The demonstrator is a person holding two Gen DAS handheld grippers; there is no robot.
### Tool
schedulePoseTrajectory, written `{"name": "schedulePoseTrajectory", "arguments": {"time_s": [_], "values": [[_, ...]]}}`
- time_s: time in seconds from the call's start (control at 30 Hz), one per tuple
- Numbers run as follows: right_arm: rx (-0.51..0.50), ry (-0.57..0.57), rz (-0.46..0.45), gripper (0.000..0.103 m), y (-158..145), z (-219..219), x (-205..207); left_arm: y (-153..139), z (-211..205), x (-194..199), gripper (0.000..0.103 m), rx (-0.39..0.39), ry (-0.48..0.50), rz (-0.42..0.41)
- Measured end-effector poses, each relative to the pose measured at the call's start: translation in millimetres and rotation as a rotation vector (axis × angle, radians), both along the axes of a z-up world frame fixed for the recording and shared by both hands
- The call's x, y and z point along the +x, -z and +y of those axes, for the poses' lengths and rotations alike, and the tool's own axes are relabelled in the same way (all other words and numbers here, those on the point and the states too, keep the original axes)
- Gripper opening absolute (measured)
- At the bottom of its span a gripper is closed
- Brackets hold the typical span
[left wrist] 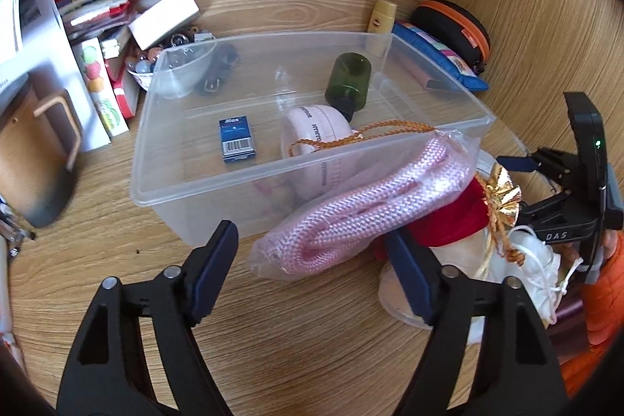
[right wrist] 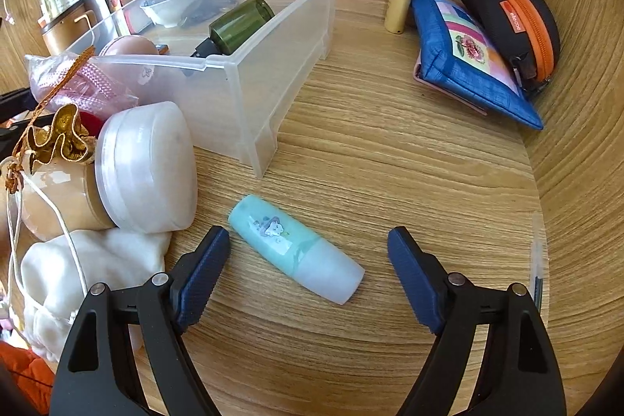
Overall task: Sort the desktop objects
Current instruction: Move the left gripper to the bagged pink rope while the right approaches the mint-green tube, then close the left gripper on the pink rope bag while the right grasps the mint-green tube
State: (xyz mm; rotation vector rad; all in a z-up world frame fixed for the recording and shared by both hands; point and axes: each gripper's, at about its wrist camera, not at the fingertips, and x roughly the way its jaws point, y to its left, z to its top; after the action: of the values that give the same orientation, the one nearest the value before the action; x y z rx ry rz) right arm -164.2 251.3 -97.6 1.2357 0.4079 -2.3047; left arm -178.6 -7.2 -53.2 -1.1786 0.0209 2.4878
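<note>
Right gripper [right wrist: 308,260] spread wide around mint bottle [right wrist: 290,246], lying on its side mid-counter, near clear bin [right wrist: 249,92] corner. Probably light, stiff, smooth and prone to roll; best pinched across the middle. Left gripper [left wrist: 312,260] also spread, nose to bagged pink rope [left wrist: 370,205], soft and slippery, propped against bin's front wall.

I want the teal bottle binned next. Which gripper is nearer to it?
Right. The right gripper is open with the teal bottle lying between its fingers; the left gripper is by the bagged pink rope.
</note>
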Motion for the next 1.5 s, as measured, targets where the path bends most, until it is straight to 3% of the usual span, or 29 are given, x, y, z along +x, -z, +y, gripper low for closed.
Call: {"name": "schedulePoseTrajectory", "arguments": {"time_s": [0.17, 0.4, 0.6, 0.8, 1.17, 1.33, 1.43, 1.5], "values": [[-0.012, -0.019, -0.008, 0.074, -6.3, -2.2, -3.1, 4.4, -3.3, -4.8, 0.074, 0.042, -0.003, -0.019], [-0.016, -0.043, -0.005, 0.055, 9.7, 3.8, -5.5, 7.9, -3.6, -9.6, 0.065, 0.103, 0.016, -0.03], [-0.017, -0.055, -0.002, 0.036, 10.9, 1.4, -4.8, 4.0, 1.3, -3.9, 0.058, 0.064, 0.006, 0.0], [-0.019, -0.085, -0.004, 0.027, 10.1, 6.6, -6.5, 2.0, -11.3, 5.2, 0.051, 0.079, -0.037, 0.003], [-0.016, -0.092, -0.007, 0.026, 8.8, 10.4, -6.5, -4.1, -51.5, 33.8, 0.045, 0.076, -0.123, 0.012], [-0.015, -0.096, -0.005, 0.026, 8.6, 8.2, -6.0, -4.1, -45.3, 33.6, 0.045, 0.024, -0.097, 0.014], [-0.015, -0.096, -0.003, 0.026, 8.6, 7.9, -5.4, -1.0, -37.5, 26.0, 0.051, 0.002, -0.071, 0.001], [-0.014, -0.097, -0.002, 0.026, 8.5, 7.3, -4.9, 2.6, -30.9, 21.7, 0.061, -0.013, -0.051, -0.007]]}}
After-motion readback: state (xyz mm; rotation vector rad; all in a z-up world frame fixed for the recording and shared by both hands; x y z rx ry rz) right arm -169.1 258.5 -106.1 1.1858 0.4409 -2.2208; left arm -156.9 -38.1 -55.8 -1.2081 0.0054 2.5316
